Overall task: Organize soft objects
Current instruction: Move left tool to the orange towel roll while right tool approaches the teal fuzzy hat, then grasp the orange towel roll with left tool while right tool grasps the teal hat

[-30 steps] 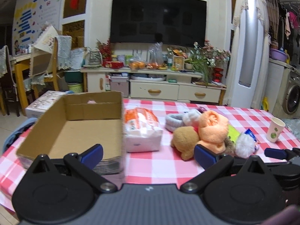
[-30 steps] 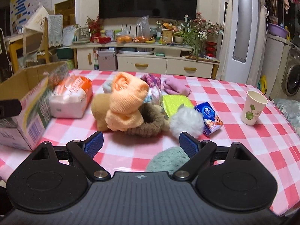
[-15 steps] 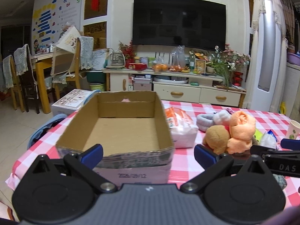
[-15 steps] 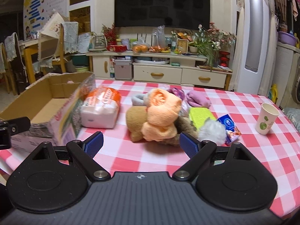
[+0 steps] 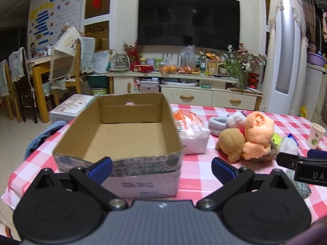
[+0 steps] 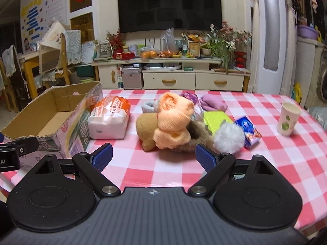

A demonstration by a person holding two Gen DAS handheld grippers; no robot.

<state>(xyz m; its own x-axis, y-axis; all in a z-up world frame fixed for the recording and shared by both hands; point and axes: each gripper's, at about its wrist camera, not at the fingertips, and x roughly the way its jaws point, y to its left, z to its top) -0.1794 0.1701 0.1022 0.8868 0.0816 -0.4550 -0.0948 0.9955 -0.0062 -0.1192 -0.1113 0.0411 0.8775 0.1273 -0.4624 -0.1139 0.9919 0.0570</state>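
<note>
An empty cardboard box (image 5: pixel 130 134) (image 6: pixel 51 114) stands at the left of a red-checked table (image 6: pixel 265 153). Right of it lies a tissue pack (image 5: pixel 192 134) (image 6: pixel 110 120). A heap of soft things sits mid-table: an orange cloth (image 6: pixel 173 120) (image 5: pixel 257 134), a brown plush (image 6: pixel 146 130) (image 5: pixel 231 143), a white pompom (image 6: pixel 229 137), a purple cloth (image 6: pixel 212 103) and a grey band (image 5: pixel 217 122). My left gripper (image 5: pixel 161 168) hangs open before the box's near wall. In front of the heap my right gripper (image 6: pixel 153 156) is open and holds nothing.
A paper cup (image 6: pixel 288 120) stands at the table's right. A blue packet (image 6: pixel 248 131) and a green sponge (image 6: pixel 216 120) lie by the heap. Behind the table are a TV cabinet (image 6: pixel 173 77) and chairs (image 5: pixel 65 73) at the left.
Both grippers have drawn back and risen from the table. The left view has swung left, so the box now sits centred. Nothing was picked up.
</note>
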